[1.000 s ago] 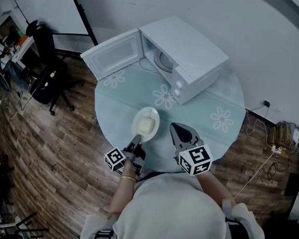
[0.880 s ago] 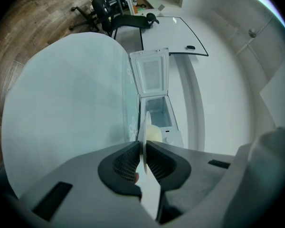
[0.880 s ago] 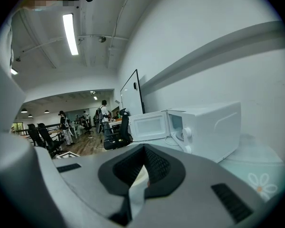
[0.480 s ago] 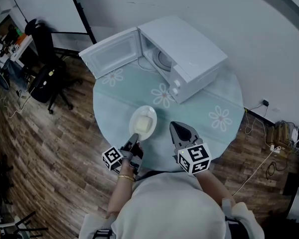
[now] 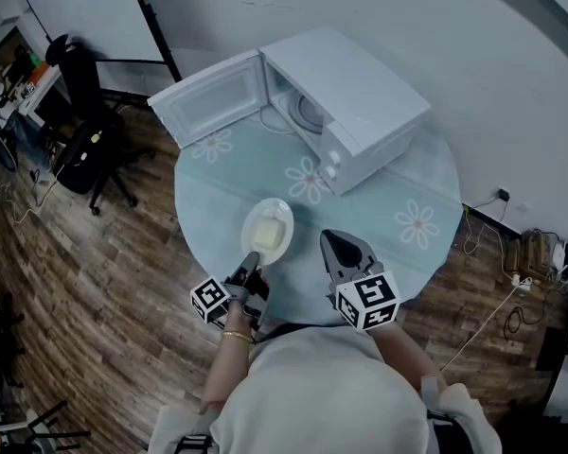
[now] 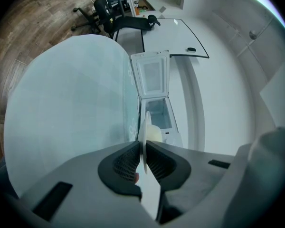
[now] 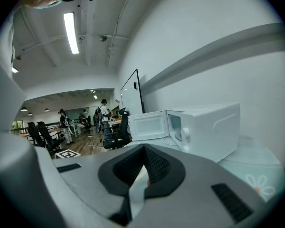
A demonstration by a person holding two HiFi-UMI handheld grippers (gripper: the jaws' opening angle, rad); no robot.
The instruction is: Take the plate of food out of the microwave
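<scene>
A white plate [image 5: 267, 232] with a pale yellow block of food [image 5: 272, 235] is out over the front of the round table [image 5: 412, 192], well clear of the microwave. My left gripper [image 5: 251, 264] is shut on the plate's near rim. In the left gripper view the plate [image 6: 144, 129] runs edge-on between the pads, with the food [image 6: 155, 133] beyond them. My right gripper [image 5: 339, 250] hangs just right of the plate, shut and empty; its pads [image 7: 152, 163] meet at the tips. The white microwave [image 5: 360, 102] stands at the back with its door [image 5: 208, 97] swung wide open.
The microwave's glass turntable [image 5: 310, 113] shows inside the open cavity. Black office chairs [image 5: 90, 145] stand on the wood floor to the left. A whiteboard [image 5: 80, 12] leans at the back left. Cables and a socket [image 5: 500, 199] lie at the right. People stand far off [image 7: 103, 112].
The plate and my left gripper have drifted a little to the left and nearer to the person. The right gripper has barely moved.
</scene>
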